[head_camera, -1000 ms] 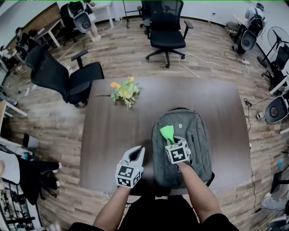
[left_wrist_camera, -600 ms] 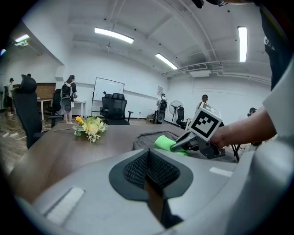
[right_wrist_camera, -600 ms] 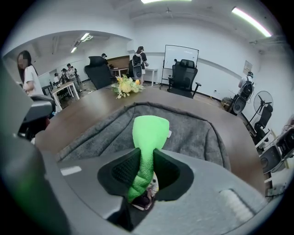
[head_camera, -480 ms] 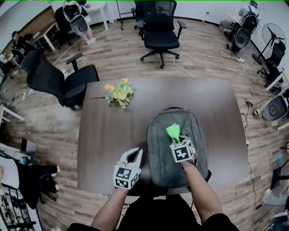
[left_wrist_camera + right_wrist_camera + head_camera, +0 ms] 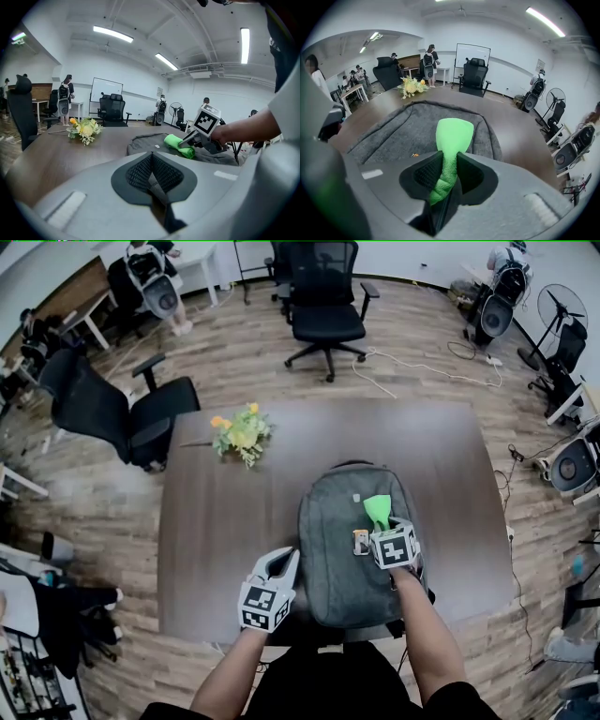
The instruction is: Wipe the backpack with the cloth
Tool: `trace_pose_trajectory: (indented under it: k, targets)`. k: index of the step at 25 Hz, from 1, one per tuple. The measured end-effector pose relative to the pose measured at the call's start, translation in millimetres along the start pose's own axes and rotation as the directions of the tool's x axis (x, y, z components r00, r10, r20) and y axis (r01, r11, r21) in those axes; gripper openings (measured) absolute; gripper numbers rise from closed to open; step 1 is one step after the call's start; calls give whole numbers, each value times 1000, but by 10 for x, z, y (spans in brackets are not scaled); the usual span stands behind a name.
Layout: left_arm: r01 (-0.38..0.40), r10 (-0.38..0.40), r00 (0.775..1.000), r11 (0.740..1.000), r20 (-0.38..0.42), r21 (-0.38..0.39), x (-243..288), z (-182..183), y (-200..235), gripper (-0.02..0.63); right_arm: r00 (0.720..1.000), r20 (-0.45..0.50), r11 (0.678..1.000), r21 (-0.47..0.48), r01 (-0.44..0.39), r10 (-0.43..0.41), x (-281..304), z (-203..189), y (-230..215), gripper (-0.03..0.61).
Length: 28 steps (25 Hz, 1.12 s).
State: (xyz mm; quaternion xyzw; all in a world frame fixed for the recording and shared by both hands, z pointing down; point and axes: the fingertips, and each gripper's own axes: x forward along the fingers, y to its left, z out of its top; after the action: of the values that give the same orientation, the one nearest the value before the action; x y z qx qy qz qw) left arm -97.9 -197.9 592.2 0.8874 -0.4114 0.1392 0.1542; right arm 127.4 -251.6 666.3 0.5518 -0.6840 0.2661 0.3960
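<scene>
I am looking down on a dark brown table (image 5: 216,521) that stands on a wood floor. One black office chair (image 5: 103,413) stands off its far left corner and another (image 5: 323,296) stands well beyond its far edge. A grey backpack (image 5: 333,559) lies flat on the table, right of centre and towards the near edge, with its front panel facing up. A small bunch of yellow flowers (image 5: 239,434) lies near the far left corner, well apart from the backpack. My left gripper (image 5: 281,561) is over the table just beside the backpack's left edge. In its own view the two jaws are pressed together with nothing between them, and I cannot tell whether it touches the tabletop. My right gripper (image 5: 380,527) is over the right half of the backpack, and its jaws are clenched on a bright green cloth (image 5: 378,510). In the right gripper view the cloth (image 5: 453,133) is bunched between the jaws, and its free end sticks out forward and rests on the grey fabric of the backpack (image 5: 403,131).
</scene>
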Motion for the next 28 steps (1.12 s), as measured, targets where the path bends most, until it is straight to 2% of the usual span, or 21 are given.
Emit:
trace_pose_trajectory:
  k: [6,10,14,21,28]
  targets:
    - [-1,1,1000,1000,1,6,-5,22,-27,18,998,32,998,-25,57,-56,-69,44,-261,94]
    - [-1,1,1000,1000,-5,8,2,8,-71,18,994,-23,994,5,107,-107,-144,-134,-559,94]
    - [1,-1,1000,1000,-5,5,5,-2,-99,18,991,10,991,37,132,-132,-227,-142,-808,94]
    - [-12,12,1000,1000,-2,-1,-52,-31,-85,18,991,56,991,59,116,-119,-315,-112,-777,94]
    - [-27,27,1000,1000,10,-5,-107,-23,-88,18,985,173,998,57,4,-14,-581,188,-330,94]
